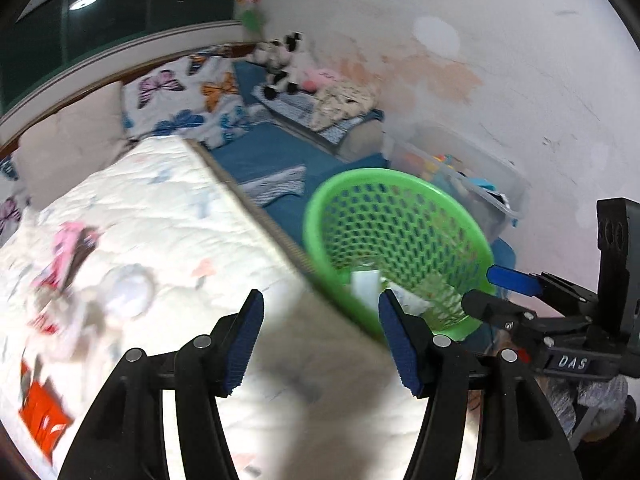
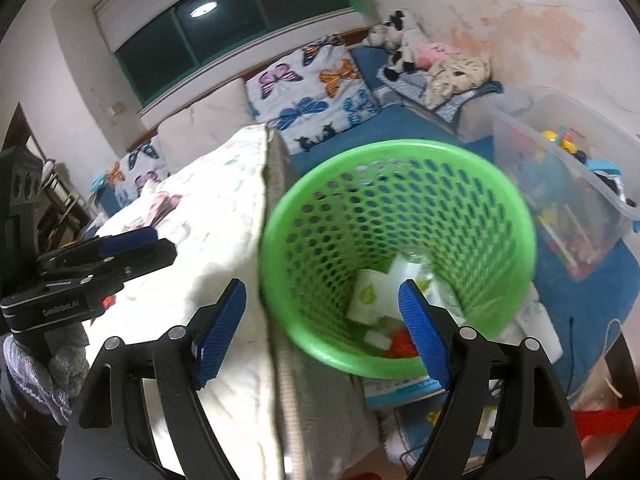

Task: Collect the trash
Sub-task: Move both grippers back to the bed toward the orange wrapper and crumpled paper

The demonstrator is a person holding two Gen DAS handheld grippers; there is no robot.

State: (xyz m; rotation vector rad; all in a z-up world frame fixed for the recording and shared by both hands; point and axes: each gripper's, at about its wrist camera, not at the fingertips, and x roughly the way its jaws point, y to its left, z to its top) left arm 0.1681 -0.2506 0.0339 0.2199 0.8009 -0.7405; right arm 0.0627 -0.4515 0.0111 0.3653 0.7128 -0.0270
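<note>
A green mesh trash basket (image 2: 400, 184) stands beside the white quilted mattress (image 2: 208, 216); it also shows in the left wrist view (image 1: 400, 216). Inside it lie a white carton (image 2: 370, 296) and small red and white scraps (image 2: 394, 340). My right gripper (image 2: 322, 332) is open and empty, just above the basket's near rim. My left gripper (image 1: 322, 344) is open and empty over the mattress edge, left of the basket. On the mattress lie a pink wrapper (image 1: 66, 252), a white round piece (image 1: 128, 292) and an orange packet (image 1: 42, 412).
A clear plastic bin of toys (image 2: 560, 184) stands right of the basket. Butterfly pillows (image 2: 312, 96) and stuffed toys (image 2: 404, 44) lie on the blue bedding at the back. A book or box (image 2: 404, 390) lies under the basket's front.
</note>
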